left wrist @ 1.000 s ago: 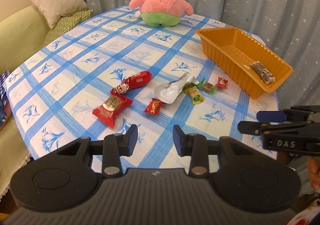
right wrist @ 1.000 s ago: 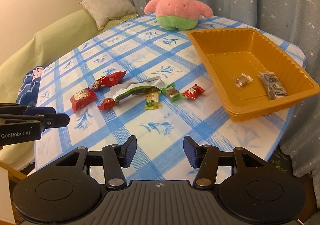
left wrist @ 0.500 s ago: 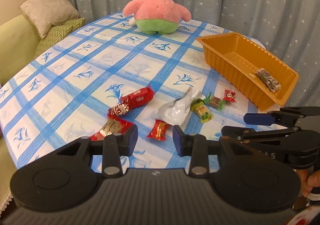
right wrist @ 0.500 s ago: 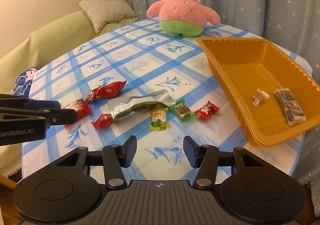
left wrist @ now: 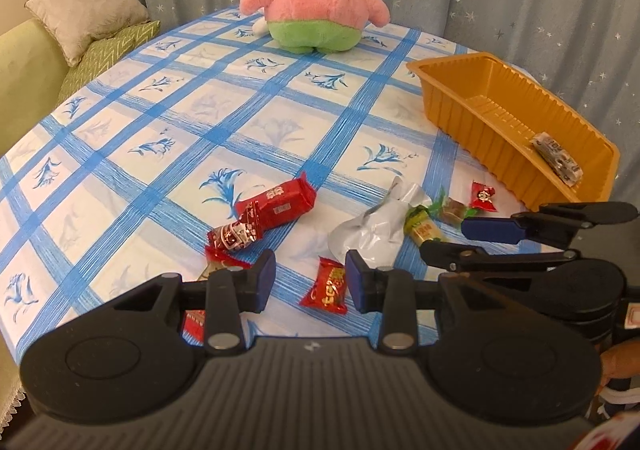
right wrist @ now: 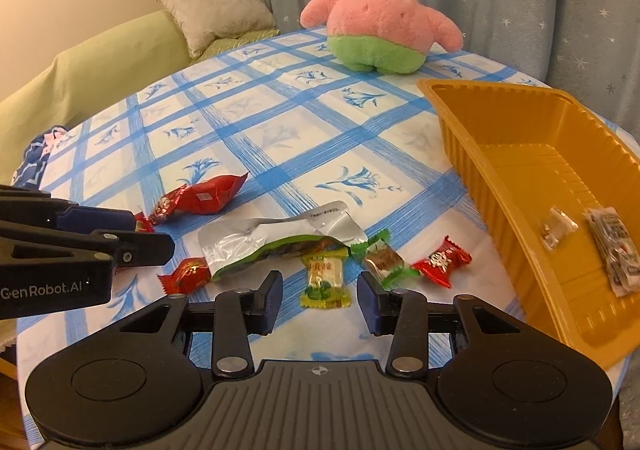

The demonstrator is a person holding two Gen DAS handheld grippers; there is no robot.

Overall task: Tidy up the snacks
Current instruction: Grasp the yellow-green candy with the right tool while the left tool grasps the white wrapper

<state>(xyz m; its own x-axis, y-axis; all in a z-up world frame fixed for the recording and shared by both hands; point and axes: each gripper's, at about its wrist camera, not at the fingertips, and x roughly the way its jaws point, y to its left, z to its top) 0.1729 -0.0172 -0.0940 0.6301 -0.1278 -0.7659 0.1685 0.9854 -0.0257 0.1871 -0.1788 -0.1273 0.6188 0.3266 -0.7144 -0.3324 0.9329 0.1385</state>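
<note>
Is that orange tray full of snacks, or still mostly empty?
Mostly empty. The orange tray holds only a small clear-wrapped candy and a flat printed packet at its near end; the rest is bare.

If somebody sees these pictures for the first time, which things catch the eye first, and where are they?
The pink star plush toy stands out most, sitting at the far edge of the blue-checked tablecloth. On the right is an orange plastic tray with two small packets inside. Nearer the cameras, red and green wrapped snacks lie scattered on the cloth around a silver pouch.
</note>
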